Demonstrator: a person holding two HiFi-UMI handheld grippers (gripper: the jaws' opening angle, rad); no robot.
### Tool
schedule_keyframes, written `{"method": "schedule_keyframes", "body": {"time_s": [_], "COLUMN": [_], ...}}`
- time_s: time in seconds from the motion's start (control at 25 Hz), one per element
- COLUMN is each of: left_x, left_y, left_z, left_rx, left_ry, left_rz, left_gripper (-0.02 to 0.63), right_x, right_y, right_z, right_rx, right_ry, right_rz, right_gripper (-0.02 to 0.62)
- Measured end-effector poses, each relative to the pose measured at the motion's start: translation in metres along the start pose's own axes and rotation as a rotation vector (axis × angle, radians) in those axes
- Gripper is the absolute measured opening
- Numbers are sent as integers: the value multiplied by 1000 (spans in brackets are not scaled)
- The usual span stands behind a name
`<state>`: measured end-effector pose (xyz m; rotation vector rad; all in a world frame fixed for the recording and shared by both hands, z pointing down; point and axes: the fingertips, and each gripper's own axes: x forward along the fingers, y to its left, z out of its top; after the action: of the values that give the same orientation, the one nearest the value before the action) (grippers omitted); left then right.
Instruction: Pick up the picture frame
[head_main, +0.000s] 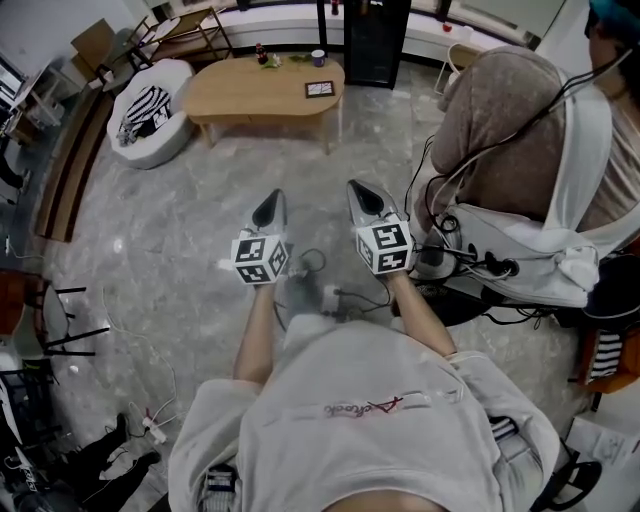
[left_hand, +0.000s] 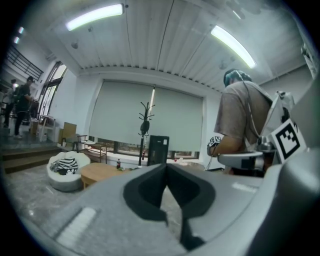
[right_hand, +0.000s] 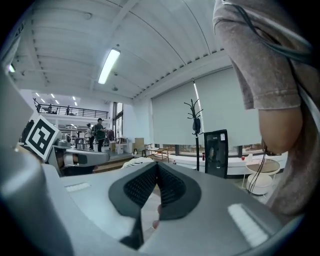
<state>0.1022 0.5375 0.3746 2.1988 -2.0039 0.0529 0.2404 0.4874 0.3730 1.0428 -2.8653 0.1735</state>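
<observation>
Grey stone floor (head_main: 150, 230) is filling most of this open room, and at the far side a low wooden table (head_main: 240, 95) is carrying the picture frame (head_main: 320, 89), which is lying flat toward the table's right end. Nothing is touching it. Near us, the person is holding both tools out over the floor, well apart from the table. The left gripper (head_main: 271, 207) is showing its jaws pressed together with nothing between them, and the right gripper (head_main: 362, 192) is looking the same, pinched tight on empty air. A second person (head_main: 520, 150) is standing just to the right, clear of the table. By my reading the pick-up is not yet under way: the whole approach across the floor is remaining, then spreading the jaws, closing on the frame's edge and lifting it off the table.
</observation>
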Motion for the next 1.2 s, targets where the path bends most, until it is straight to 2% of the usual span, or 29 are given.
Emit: {"method": "schedule_keyframes", "body": {"time_s": [0.16, 0.28, 0.72, 1.2], "left_x": [24, 53, 193, 275], "left_y": [17, 37, 115, 194], "left_z": [1, 3, 22, 49], "left_rx": [-1, -31, -16, -31], "left_ry": [0, -5, 33, 37], "left_rz": [-16, -30, -116, -147], "left_gripper": [2, 2, 2, 2], "right_x": [24, 49, 181, 280], "right_y": [-5, -17, -82, -114], "right_z": [1, 0, 4, 19], "right_rx": [-10, 11, 84, 90], "right_ry": [1, -1, 27, 68], "right_rz": [-17, -46, -159, -234], "right_gripper": [5, 5, 5, 5]}}
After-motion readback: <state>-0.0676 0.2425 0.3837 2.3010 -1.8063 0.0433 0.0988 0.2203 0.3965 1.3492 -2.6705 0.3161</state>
